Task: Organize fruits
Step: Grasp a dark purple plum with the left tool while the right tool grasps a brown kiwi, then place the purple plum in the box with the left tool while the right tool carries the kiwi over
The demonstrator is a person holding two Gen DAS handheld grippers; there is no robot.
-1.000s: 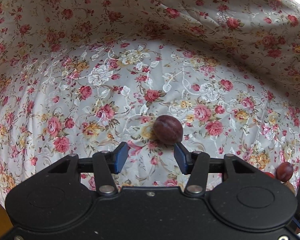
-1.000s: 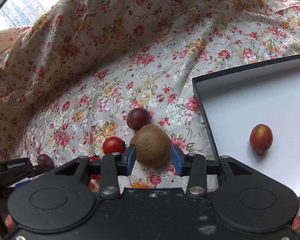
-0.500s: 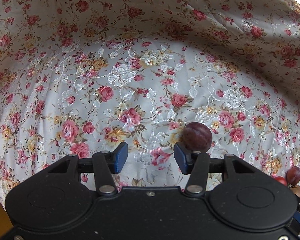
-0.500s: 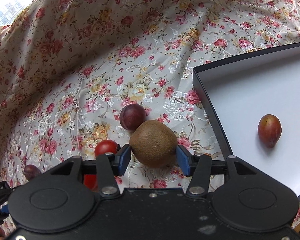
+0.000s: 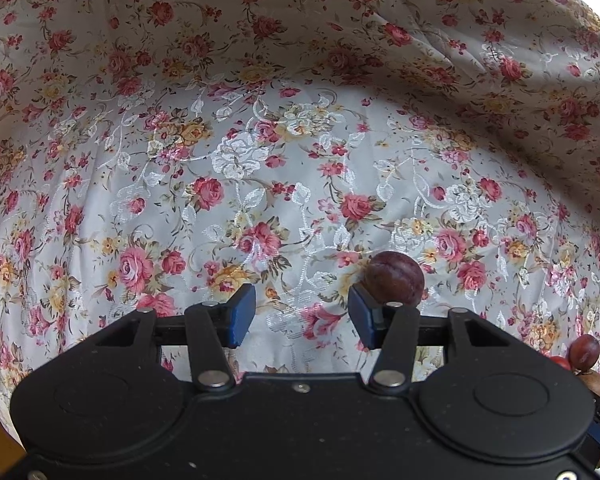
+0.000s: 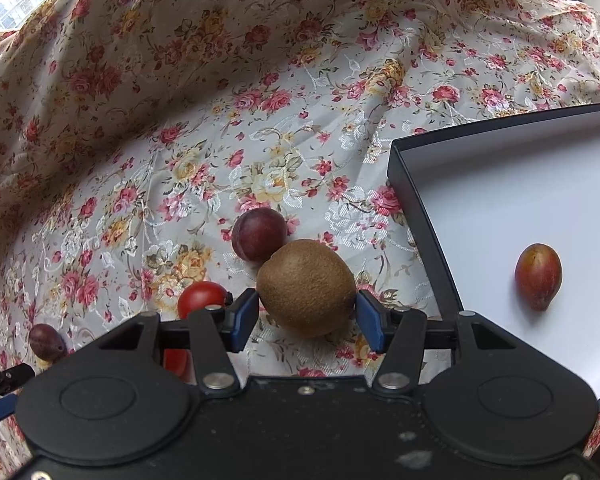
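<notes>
Kiwi [image 6: 306,288] clamped in right gripper [image 6: 306,318], headed for box [image 6: 416,216].
Blue pads pressed on both sides of kiwi at its widest part, probably so it can't roll out; lifted clear of flowered cloth [image 6: 180,112], just left of box wall. Inside box: one reddish plum [image 6: 538,276] lying on white floor, well apart from wall. Left on cloth: dark plum [image 6: 259,234] right behind kiwi, tomato [image 6: 202,299] near left pad, small plum [image 6: 46,342] at far left. Left gripper [image 5: 302,316] spread wide, holding nothing; small plum [image 5: 395,277] sitting just beyond right pad, off-centre, so likely next pick after re-aiming. No readable labels or writing.
</notes>
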